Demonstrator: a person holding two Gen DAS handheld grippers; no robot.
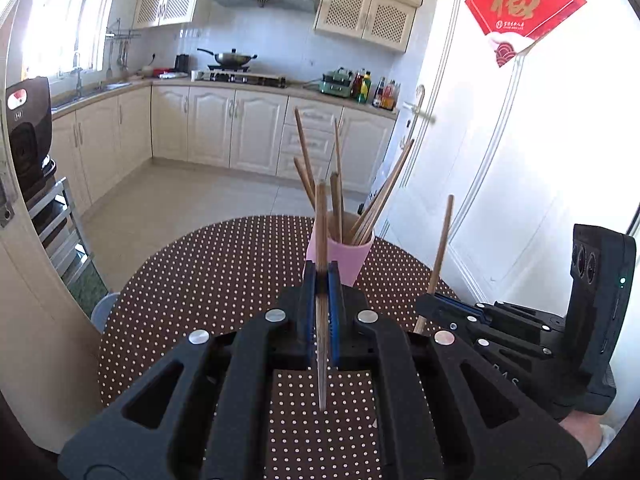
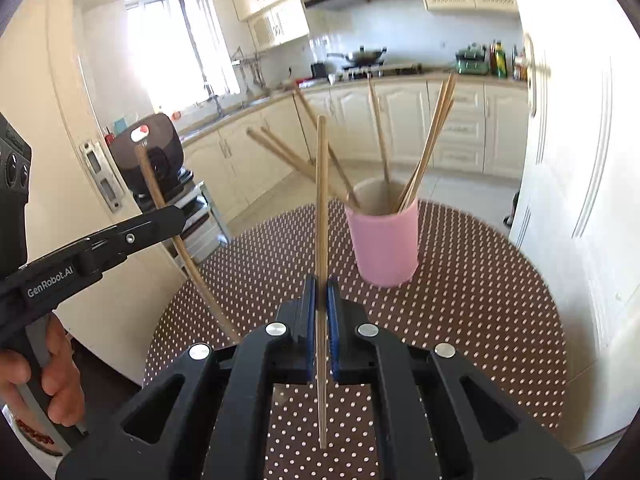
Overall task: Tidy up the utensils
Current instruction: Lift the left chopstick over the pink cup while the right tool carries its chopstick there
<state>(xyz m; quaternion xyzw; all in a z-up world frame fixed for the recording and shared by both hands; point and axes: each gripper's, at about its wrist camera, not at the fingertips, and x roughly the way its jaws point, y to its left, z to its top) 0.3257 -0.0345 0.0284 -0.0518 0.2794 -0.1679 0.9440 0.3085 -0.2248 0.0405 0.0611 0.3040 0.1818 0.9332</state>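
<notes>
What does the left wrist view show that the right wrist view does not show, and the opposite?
Only the left wrist view shows the red paper decoration on the white door and the right gripper side-on, shut on a wooden chopstick.

Only the right wrist view shows the hand holding the left gripper.

Both show the pink cylindrical cup holding chopsticks on the brown dotted tablecloth, and a chopstick clamped in the view's own gripper.

We see both grippers w/ black plastic bodies: left gripper (image 1: 321,276) and right gripper (image 2: 321,286) each have blue pads inside the fingers, round silver screws on the linkage arms (four apiece). White "GenRobot.AI" lettering marks the left one's side; a black camera block sits on the right.
</notes>
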